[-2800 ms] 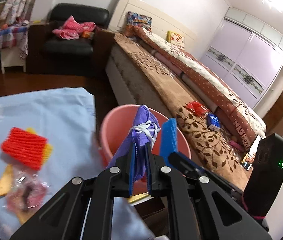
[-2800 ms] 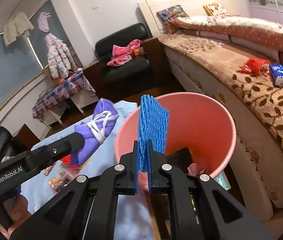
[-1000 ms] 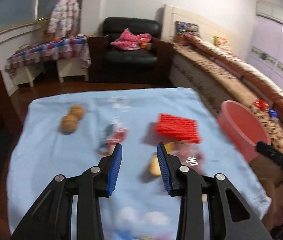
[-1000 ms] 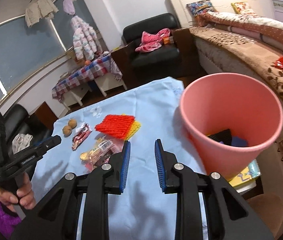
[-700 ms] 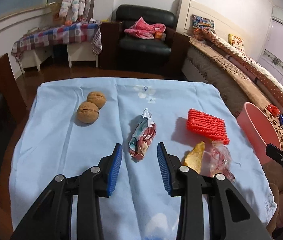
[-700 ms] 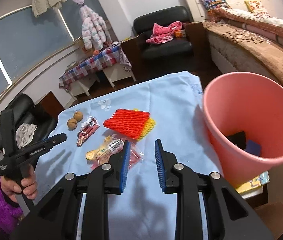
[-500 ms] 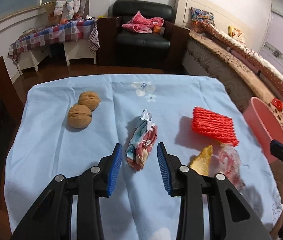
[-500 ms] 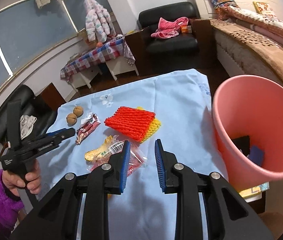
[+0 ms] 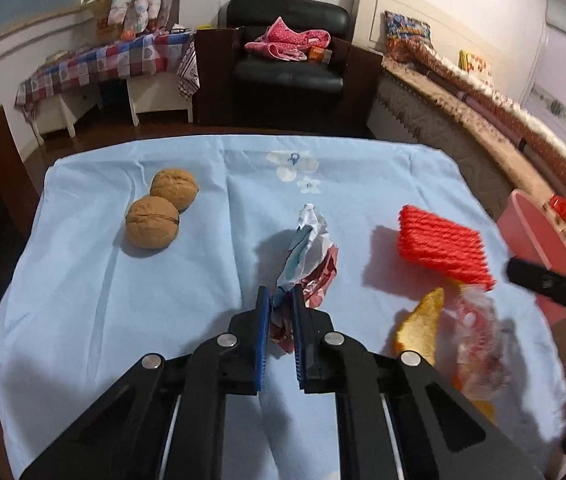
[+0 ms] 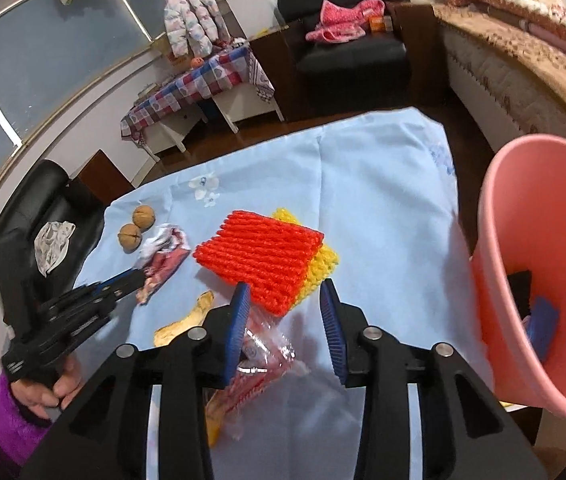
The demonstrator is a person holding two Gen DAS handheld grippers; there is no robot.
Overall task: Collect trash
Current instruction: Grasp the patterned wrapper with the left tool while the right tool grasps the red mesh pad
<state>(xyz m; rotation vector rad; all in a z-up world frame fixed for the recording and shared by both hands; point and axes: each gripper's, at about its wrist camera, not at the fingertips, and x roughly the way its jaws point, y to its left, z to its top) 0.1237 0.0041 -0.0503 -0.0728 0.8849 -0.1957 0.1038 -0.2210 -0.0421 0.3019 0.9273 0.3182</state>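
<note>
My left gripper (image 9: 281,300) is shut on the near end of a crumpled snack wrapper (image 9: 307,256) that lies on the blue tablecloth (image 9: 83,300); the wrapper (image 10: 163,258) also shows in the right wrist view. My right gripper (image 10: 285,300) is open and empty, just above the near edge of a red foam net (image 10: 259,258) lying over a yellow foam net (image 10: 323,266). A clear plastic bag (image 10: 263,364) and an orange peel (image 10: 187,318) lie below it. The pink bin (image 10: 539,264) stands at the right.
Two walnuts (image 9: 161,212) lie on the cloth's far left. The red net (image 9: 443,248), peel (image 9: 419,322) and bag (image 9: 479,344) lie right of the wrapper. A bed (image 9: 503,120) runs along the right, a black armchair (image 9: 287,60) stands beyond the table.
Both grippers let their items go into the bin and swung back over the table. My left gripper came down and closed on the wrapper. My right gripper lowered toward the red net, open.
</note>
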